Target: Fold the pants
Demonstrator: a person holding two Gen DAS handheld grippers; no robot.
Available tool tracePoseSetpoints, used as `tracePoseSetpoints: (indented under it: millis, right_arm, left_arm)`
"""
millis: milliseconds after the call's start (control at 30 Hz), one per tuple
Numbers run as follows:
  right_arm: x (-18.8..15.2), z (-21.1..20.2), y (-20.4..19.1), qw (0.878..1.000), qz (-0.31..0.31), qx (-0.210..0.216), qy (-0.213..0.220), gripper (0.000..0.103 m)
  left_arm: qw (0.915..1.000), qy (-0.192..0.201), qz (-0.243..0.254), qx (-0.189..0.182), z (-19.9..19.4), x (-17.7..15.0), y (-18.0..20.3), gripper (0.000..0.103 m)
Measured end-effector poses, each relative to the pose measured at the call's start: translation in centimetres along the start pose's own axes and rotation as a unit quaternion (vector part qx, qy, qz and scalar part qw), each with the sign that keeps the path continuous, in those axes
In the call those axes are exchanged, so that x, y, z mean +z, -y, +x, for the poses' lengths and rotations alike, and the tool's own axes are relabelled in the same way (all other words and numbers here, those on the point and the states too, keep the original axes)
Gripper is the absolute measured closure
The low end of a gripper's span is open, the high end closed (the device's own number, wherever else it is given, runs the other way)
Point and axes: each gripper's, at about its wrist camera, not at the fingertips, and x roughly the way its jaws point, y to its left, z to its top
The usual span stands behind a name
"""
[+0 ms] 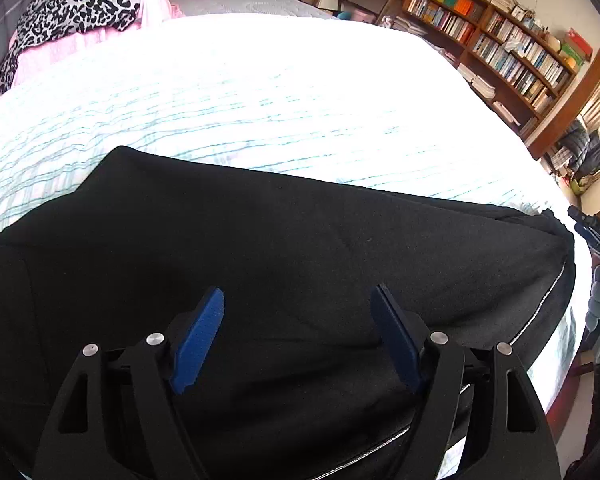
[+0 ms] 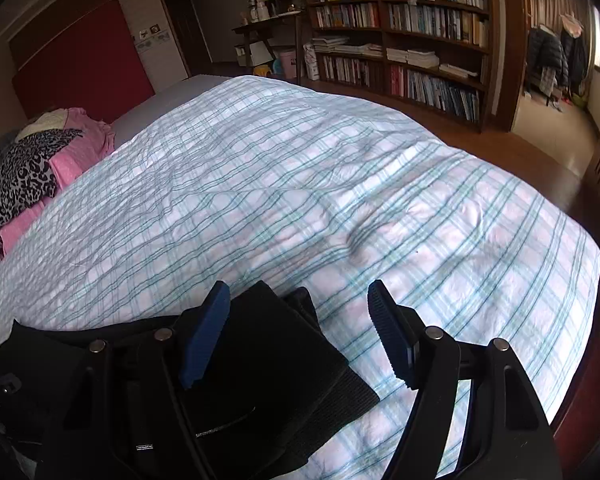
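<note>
plaid-covered bed (image 2: 300, 184), black pants (image 1: 280, 248), pink and leopard-print clothes (image 2: 40, 168)

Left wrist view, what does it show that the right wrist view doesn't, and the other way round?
Only the left wrist view shows the black pants spread wide across the near bed, with the open left tongs over them. Only the right wrist view shows the ribbed waistband end under the open right tongs, plus the wood floor. Both show the plaid bedspread, the leopard-print cloth and the bookshelves.
</note>
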Motion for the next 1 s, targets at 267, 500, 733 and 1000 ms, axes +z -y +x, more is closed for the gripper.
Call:
tracePoseSetpoints:
  millis: [267,500,733,1000]
  right_arm:
    - [-3.6,-1.1,4.6,0.991,0.117,0.041,-0.056,0.030]
    - [-5.9,0.3,3.3,0.979,0.151,0.101,-0.092,0.029]
    - [-5.8,0.6,-0.1,0.992,0.084,0.060,-0.078,0.065]
    - [-4.1,-5.2,-5.7,0.999,-0.013,0.043,0.009,0.081]
  left_arm:
    - [0.9989,-0.031,0.023,-0.027,0.7,-1.2,2.0,0.027]
    - [0.9989,-0.020,0.013,-0.041,0.1,-0.6,2.7,0.023]
    - [0.9988,-0.015,-0.003,-0.046,-1.1,-1.8,1.7,0.020]
    - [0.9980,-0.007,-0.037,-0.051,-1.9,-2.1,-0.2,0.020]
